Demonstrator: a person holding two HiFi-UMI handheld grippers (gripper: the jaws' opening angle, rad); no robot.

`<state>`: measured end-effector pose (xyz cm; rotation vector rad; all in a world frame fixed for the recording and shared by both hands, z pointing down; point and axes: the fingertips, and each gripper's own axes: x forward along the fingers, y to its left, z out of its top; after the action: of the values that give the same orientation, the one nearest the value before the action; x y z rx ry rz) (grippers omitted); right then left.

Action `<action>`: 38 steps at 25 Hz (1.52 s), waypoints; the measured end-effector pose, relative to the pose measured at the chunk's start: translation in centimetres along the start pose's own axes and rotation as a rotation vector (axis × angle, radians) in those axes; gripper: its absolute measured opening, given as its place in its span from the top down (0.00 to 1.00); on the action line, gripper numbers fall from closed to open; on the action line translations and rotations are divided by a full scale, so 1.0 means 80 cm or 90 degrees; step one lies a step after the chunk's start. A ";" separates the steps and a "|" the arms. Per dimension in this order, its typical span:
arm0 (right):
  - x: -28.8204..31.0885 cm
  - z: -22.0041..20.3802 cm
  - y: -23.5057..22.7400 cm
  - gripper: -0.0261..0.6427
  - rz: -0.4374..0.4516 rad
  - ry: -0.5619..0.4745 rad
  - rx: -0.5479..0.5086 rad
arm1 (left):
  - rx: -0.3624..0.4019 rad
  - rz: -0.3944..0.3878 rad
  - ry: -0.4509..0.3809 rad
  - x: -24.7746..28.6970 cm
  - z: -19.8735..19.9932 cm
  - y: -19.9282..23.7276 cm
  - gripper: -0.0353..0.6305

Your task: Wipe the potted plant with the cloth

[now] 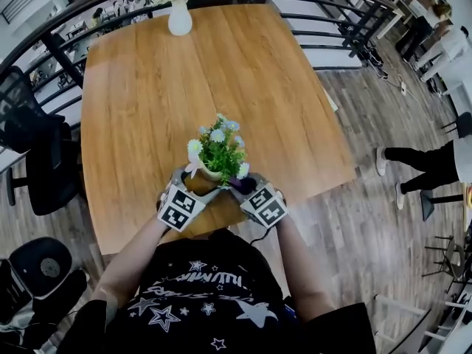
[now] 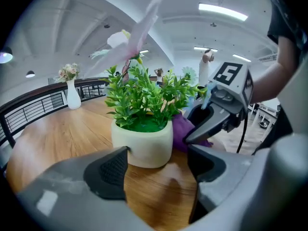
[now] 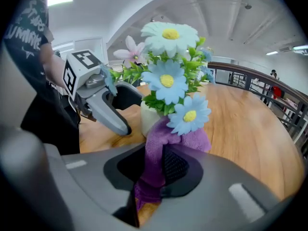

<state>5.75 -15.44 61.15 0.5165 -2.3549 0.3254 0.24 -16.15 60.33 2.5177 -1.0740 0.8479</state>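
The potted plant (image 1: 217, 150), green leaves with blue, white and pink flowers in a cream pot (image 2: 143, 146), stands near the front edge of the wooden table (image 1: 147, 87). My left gripper (image 2: 158, 165) is open just short of the pot. Its left fingertip (image 2: 120, 160) lies against the pot's left side, and the right one stands apart. My right gripper (image 3: 156, 167) is shut on a purple cloth (image 3: 185, 138), which lies bunched against the pot's side (image 3: 149, 117) under the blue flowers. In the left gripper view the right gripper (image 2: 192, 126) and the cloth (image 2: 180, 129) show at the pot's right.
A white vase with flowers (image 1: 179, 17) stands at the table's far edge, in front of a black railing (image 1: 317, 21). Black chairs (image 1: 37, 153) are left of the table. A person's legs (image 1: 413, 161) stand on the wooden floor at the right.
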 end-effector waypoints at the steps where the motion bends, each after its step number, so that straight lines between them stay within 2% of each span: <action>1: -0.001 0.000 -0.006 0.84 -0.008 0.000 0.006 | 0.003 -0.006 0.002 0.000 -0.001 -0.003 0.34; 6: -0.003 0.000 -0.026 0.84 -0.031 -0.003 0.027 | 0.023 -0.030 0.018 -0.007 -0.014 0.002 0.34; 10: -0.004 -0.001 -0.029 0.84 -0.027 -0.002 0.027 | 0.066 -0.040 0.033 -0.013 -0.022 0.033 0.34; 12: -0.004 -0.002 -0.028 0.84 -0.023 -0.001 0.029 | 0.097 -0.065 0.027 -0.013 -0.021 0.043 0.34; 17: -0.002 0.000 -0.029 0.84 -0.017 0.001 0.032 | 0.207 -0.155 0.022 -0.013 -0.010 0.056 0.25; 20: -0.001 0.000 -0.031 0.83 -0.013 0.003 0.033 | 0.266 -0.212 0.033 -0.010 -0.005 0.057 0.23; 22: 0.000 -0.001 -0.033 0.84 -0.011 0.006 0.031 | 0.292 -0.230 0.042 -0.004 -0.002 0.061 0.23; 27: 0.001 0.001 -0.037 0.84 -0.004 0.008 0.031 | 0.338 -0.254 0.055 0.014 0.004 0.074 0.23; 33: 0.001 0.000 -0.036 0.84 0.004 0.009 0.034 | 0.385 -0.306 0.057 0.033 0.014 0.062 0.23; 36: 0.002 0.000 -0.036 0.83 0.009 0.012 0.030 | 0.376 -0.340 0.079 0.036 0.010 0.057 0.24; 38: 0.002 0.001 -0.037 0.83 0.009 0.012 0.026 | 0.370 -0.345 0.082 0.035 0.010 0.056 0.26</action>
<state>6.96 -18.13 61.45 0.5148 -2.3380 0.3847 -1.17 -21.19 61.54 2.9233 -0.0660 1.2488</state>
